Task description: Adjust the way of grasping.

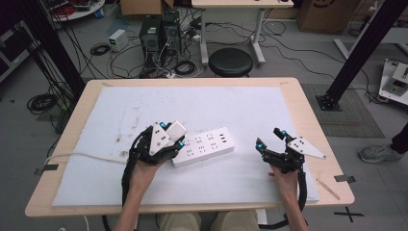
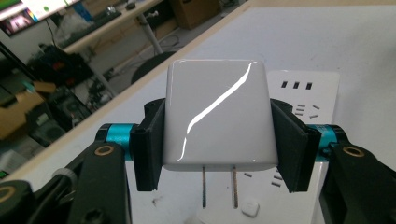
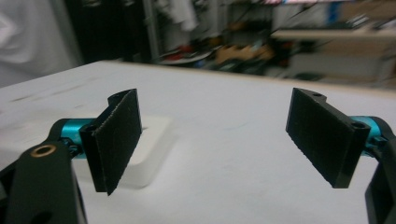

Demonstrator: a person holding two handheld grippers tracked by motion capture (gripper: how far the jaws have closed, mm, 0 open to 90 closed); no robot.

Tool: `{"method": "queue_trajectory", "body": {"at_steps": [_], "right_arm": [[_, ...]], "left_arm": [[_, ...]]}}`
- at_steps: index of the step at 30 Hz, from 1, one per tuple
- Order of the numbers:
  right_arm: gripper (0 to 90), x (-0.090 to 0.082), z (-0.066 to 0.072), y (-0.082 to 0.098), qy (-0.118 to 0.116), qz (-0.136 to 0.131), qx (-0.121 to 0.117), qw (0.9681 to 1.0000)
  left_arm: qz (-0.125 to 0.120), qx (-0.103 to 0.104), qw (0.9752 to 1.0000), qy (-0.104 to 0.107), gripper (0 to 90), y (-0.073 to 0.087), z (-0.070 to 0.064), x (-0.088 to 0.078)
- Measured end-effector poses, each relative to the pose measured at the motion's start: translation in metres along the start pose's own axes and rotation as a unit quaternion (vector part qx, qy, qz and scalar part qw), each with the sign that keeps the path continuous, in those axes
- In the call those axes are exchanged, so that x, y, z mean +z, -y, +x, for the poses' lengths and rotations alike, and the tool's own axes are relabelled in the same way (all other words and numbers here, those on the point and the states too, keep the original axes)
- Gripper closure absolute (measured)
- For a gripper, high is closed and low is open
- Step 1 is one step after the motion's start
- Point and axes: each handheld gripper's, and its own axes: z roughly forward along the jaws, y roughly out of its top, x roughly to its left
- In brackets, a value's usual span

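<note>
My left gripper (image 1: 173,137) is shut on a glossy white plug adapter (image 2: 217,116), its two pads pressed against the adapter's sides. Two metal prongs (image 2: 219,186) point down from the adapter toward a white power strip (image 2: 306,100). From above, the adapter (image 1: 176,130) hangs just past the left end of the power strip (image 1: 204,147), which lies on the white mat (image 1: 192,110). My right gripper (image 1: 269,138) rests to the right of the strip, open, with nothing between its pads (image 3: 116,140). The strip's end (image 3: 149,149) shows behind its left pad.
A white cable (image 1: 82,155) runs off the table's left edge. A strip of tape (image 1: 328,187) lies near the front right corner. A black stool (image 1: 231,61) and tangled cables stand beyond the wooden table's far edge (image 1: 192,81).
</note>
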Motion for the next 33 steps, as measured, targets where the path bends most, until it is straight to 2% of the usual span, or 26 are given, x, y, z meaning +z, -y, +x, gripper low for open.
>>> {"method": "queue_trajectory", "body": {"at_steps": [1,2,3,4,5,6,7,8,9,12,13,14,15,16,17,19,21,26,27,28,29,31,32,33], "right_arm": [[19.1,0.001,0.001,-0.002,-0.020,0.014,0.003,0.9997],[19.0,0.002,0.003,-0.003,-0.031,0.016,-0.003,0.9994],[19.0,0.002,0.005,-0.005,-0.041,0.017,-0.008,0.9990],[19.0,0.002,0.005,-0.005,-0.041,0.017,-0.008,0.9990],[19.1,0.003,0.007,-0.007,-0.060,0.020,-0.007,0.9979],[19.1,0.003,0.008,-0.013,-0.101,0.021,0.002,0.9946],[19.1,0.003,0.008,-0.013,-0.101,0.021,0.002,0.9946],[19.1,0.003,0.009,-0.015,-0.114,0.022,0.004,0.9932],[19.2,0.004,0.009,-0.023,-0.151,0.021,0.025,0.9881],[19.2,0.006,0.008,-0.032,-0.189,0.017,0.050,0.9805],[19.2,0.006,0.008,-0.032,-0.189,0.017,0.050,0.9805],[19.2,0.006,0.008,-0.035,-0.203,0.017,0.060,0.9772],[19.2,0.006,0.008,-0.035,-0.203,0.017,0.060,0.9772],[19.2,0.006,0.008,-0.035,-0.203,0.017,0.060,0.9772],[19.2,0.010,0.010,-0.045,-0.226,0.026,0.071,0.9711],[19.2,0.014,0.012,-0.048,-0.234,0.036,0.067,0.9691],[19.2,0.019,0.015,-0.050,-0.253,0.051,0.070,0.9635],[19.6,0.031,0.027,-0.055,-0.288,0.094,0.054,0.9514],[20.9,0.034,0.028,-0.056,-0.298,0.105,0.056,0.9470],[23.7,0.037,0.030,-0.057,-0.311,0.119,0.062,0.9408],[24.8,0.039,0.032,-0.058,-0.319,0.128,0.059,0.9374],[25.0,0.042,0.035,-0.058,-0.325,0.132,0.056,0.9348],[24.9,0.044,0.036,-0.058,-0.330,0.130,0.058,0.9333],[24.9,0.045,0.036,-0.058,-0.336,0.130,0.060,0.9308]], "left_arm": [[-0.003,0.010,0.9999,-0.002,42.5,-0.001,-0.003,0.000],[-0.007,0.021,0.9997,-0.005,42.5,-0.002,-0.006,0.001],[-0.010,0.032,0.9994,-0.008,42.5,-0.003,-0.009,0.002],[-0.010,0.032,0.9994,-0.008,42.5,-0.003,-0.009,0.002],[-0.010,0.032,0.9994,-0.008,42.5,-0.003,-0.009,0.002],[-0.019,0.058,0.9980,-0.018,42.5,-0.004,-0.018,0.004],[-0.019,0.058,0.9980,-0.018,42.5,-0.004,-0.018,0.004],[-0.019,0.058,0.9980,-0.018,42.5,-0.004,-0.018,0.004],[-0.038,0.092,0.9946,-0.029,42.5,-0.004,-0.027,0.007],[-0.048,0.119,0.9909,-0.039,42.5,-0.006,-0.036,0.008],[-0.048,0.119,0.9909,-0.039,42.5,-0.006,-0.036,0.008],[-0.048,0.119,0.9909,-0.039,42.5,-0.006,-0.036,0.008],[-0.048,0.119,0.9909,-0.039,42.5,-0.006,-0.036,0.008],[-0.056,0.151,0.9858,-0.047,42.5,-0.007,-0.047,0.010],[-0.058,0.158,0.9846,-0.049,42.6,-0.008,-0.049,0.011],[-0.062,0.170,0.9821,-0.050,42.6,-0.009,-0.053,0.012],[-0.069,0.177,0.9806,-0.048,42.6,-0.010,-0.057,0.012],[-0.088,0.196,0.9759,-0.039,42.7,-0.013,-0.067,0.013],[-0.092,0.197,0.9756,-0.033,42.7,-0.013,-0.069,0.014],[-0.093,0.202,0.9744,-0.032,42.6,-0.014,-0.071,0.014],[-0.095,0.205,0.9736,-0.030,42.6,-0.014,-0.074,0.015],[-0.098,0.214,0.9717,-0.024,42.6,-0.015,-0.078,0.017],[-0.098,0.222,0.9697,-0.024,42.6,-0.015,-0.079,0.017],[-0.102,0.224,0.9691,-0.023,42.6,-0.015,-0.082,0.018]]}}
